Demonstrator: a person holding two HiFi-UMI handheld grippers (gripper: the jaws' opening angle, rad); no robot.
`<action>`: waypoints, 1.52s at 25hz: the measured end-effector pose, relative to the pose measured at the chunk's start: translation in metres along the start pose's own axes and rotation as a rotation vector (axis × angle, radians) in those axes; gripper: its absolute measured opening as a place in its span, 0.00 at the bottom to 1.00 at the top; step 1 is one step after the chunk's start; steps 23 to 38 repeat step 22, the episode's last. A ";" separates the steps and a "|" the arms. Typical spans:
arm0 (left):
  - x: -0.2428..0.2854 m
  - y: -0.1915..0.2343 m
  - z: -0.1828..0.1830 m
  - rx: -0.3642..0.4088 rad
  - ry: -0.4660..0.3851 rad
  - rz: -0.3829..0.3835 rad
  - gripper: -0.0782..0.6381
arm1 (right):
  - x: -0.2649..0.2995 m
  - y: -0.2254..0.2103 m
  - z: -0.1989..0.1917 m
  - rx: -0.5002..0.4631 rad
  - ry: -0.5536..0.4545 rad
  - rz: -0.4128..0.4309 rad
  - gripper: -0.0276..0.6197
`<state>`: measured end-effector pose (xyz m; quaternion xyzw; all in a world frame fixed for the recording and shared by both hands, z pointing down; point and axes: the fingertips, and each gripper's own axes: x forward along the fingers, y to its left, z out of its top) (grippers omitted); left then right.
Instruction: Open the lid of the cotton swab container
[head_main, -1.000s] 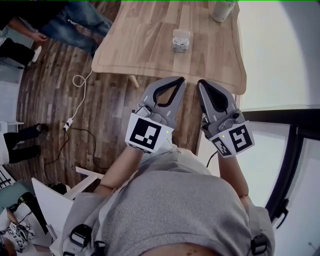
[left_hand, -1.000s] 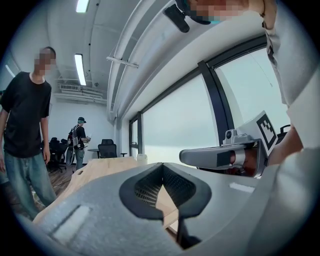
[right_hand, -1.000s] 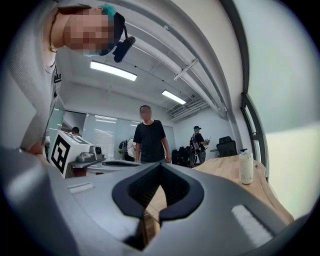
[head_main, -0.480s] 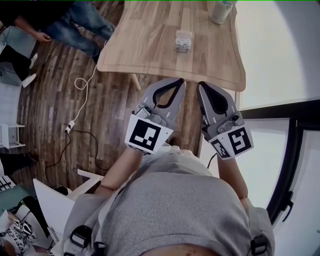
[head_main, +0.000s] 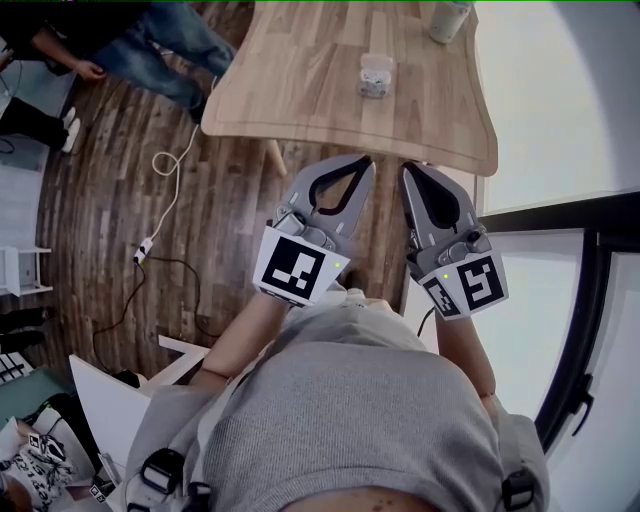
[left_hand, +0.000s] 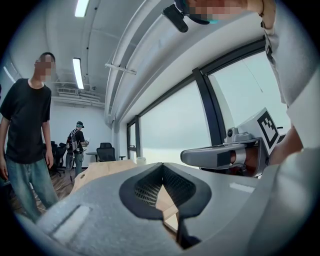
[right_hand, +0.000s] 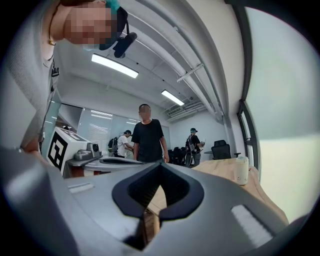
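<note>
The cotton swab container (head_main: 376, 76), a small clear box with its lid down, stands on the wooden table (head_main: 300, 90) near the middle. My left gripper (head_main: 366, 160) and my right gripper (head_main: 409, 167) hang side by side in front of the table's near edge, both shut with nothing between the jaws. Each is well short of the container. In the left gripper view the left gripper (left_hand: 162, 167) points over the table edge, with the right gripper's body to its right. The right gripper (right_hand: 160, 167) also points along the table.
A pale cylindrical cup (head_main: 447, 20) stands at the table's far right, and it shows as a cup (right_hand: 242, 170) in the right gripper view. A white cable (head_main: 160, 200) lies on the wood floor at left. A person in black (right_hand: 148, 137) stands beside the table. Large windows run along the right.
The view has drifted, so the table and container sit slightly further right and higher. Both grippers stay shut and keep their places.
</note>
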<state>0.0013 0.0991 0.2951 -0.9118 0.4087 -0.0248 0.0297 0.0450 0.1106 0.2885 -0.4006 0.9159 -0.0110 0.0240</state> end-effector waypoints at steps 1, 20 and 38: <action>-0.001 0.000 0.000 -0.001 -0.003 0.001 0.11 | 0.000 0.000 0.001 0.002 -0.004 -0.006 0.05; -0.007 0.001 -0.003 0.000 -0.008 -0.002 0.11 | -0.002 0.007 0.000 -0.017 0.011 -0.022 0.05; -0.007 0.001 -0.003 -0.003 -0.007 -0.001 0.11 | -0.001 0.008 -0.001 -0.018 0.012 -0.022 0.05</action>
